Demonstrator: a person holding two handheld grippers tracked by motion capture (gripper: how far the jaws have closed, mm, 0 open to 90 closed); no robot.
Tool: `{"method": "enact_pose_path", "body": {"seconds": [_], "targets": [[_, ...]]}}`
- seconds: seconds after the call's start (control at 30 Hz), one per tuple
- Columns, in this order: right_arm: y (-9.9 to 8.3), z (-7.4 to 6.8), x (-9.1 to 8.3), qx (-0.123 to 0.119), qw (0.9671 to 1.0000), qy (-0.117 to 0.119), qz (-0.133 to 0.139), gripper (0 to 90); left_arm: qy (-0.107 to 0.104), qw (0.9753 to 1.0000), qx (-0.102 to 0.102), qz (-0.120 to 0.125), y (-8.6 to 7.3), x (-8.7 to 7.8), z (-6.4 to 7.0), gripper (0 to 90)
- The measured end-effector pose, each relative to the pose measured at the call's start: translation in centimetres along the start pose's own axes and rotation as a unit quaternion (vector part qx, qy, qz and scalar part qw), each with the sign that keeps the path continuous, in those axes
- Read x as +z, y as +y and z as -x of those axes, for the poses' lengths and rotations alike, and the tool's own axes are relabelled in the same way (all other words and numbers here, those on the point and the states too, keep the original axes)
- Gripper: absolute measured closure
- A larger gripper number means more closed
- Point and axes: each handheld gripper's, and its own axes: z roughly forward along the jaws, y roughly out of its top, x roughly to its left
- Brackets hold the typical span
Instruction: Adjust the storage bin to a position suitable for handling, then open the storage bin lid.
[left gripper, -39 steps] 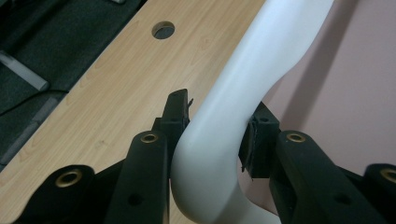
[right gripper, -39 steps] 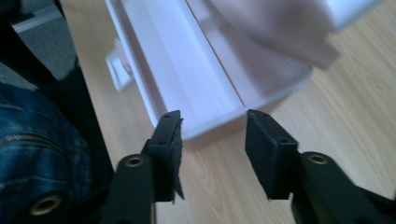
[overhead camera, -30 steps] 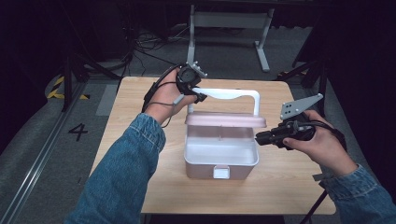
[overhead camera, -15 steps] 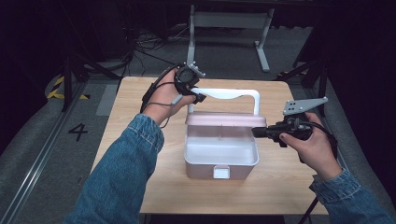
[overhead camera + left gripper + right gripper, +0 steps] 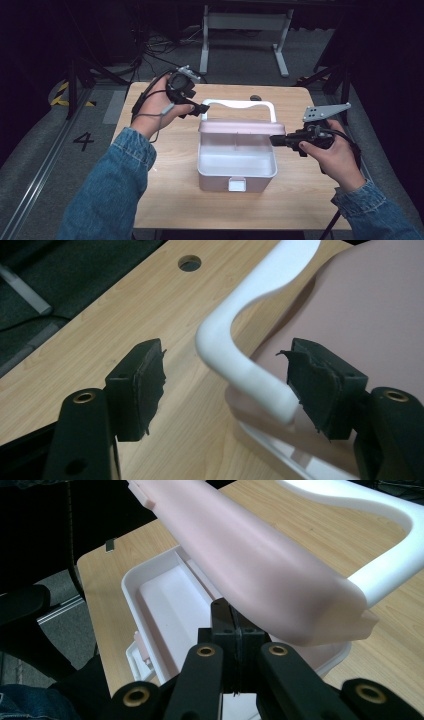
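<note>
A pink box (image 5: pixel 237 175) stands on the wooden table with its inside white and bare. Its pink lid (image 5: pixel 235 127) is raised at the back, and the white handle (image 5: pixel 240 104) lies beyond it. My left gripper (image 5: pixel 197 107) is open at the handle's left corner. In the left gripper view the handle's bend (image 5: pixel 225 340) lies between the spread jaws of the left gripper (image 5: pixel 222 365), beside the lid (image 5: pixel 360 305). My right gripper (image 5: pixel 276 141) is shut, its tips at the box's right rim. In the right gripper view the right gripper (image 5: pixel 234 622) sits just under the lid's end (image 5: pixel 250 555), over the box's inside (image 5: pixel 165 600).
The wooden table (image 5: pixel 165 165) has bare wood left, right and in front of the box. A round hole (image 5: pixel 190 262) is in the tabletop behind the handle. A metal stand (image 5: pixel 245 20) and cables lie on the dark floor beyond the far edge.
My right hand has shifted slightly left and up, bringing the shut gripper against the right end of the box and lid. The left gripper has stayed at the handle.
</note>
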Motion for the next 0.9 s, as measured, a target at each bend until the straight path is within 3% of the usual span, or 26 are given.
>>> {"method": "enact_pose_path", "body": {"seconds": [0.13, 0.33, 0.5, 0.6, 0.9], "targets": [[0.2, 0.1, -0.1, 0.003, 1.0000, -0.005, 0.007, 90.0, 0.008, 1.0000, -0.004, 0.001, -1.4, -1.2, 0.1, 31.6], [0.4, 0.4, -0.1, 0.008, 0.9998, -0.010, 0.018, 90.0, -0.001, 0.9999, 0.015, -0.007, -4.0, -2.6, 1.1, 30.4], [0.5, 0.6, -0.1, 0.013, 0.9995, -0.012, 0.027, 90.0, -0.006, 0.9997, 0.026, 0.001, -5.2, -2.9, 2.0, 30.1], [0.6, 0.6, -0.1, 0.014, 0.9994, -0.013, 0.028, 90.0, -0.004, 0.9994, 0.028, 0.020, -6.1, -2.8, 2.7, 30.3], [0.5, 0.5, -0.3, 0.016, 0.9991, -0.016, 0.037, 90.0, -0.005, 0.9986, 0.019, 0.049, -7.0, -1.7, 3.6, 28.9]]}}
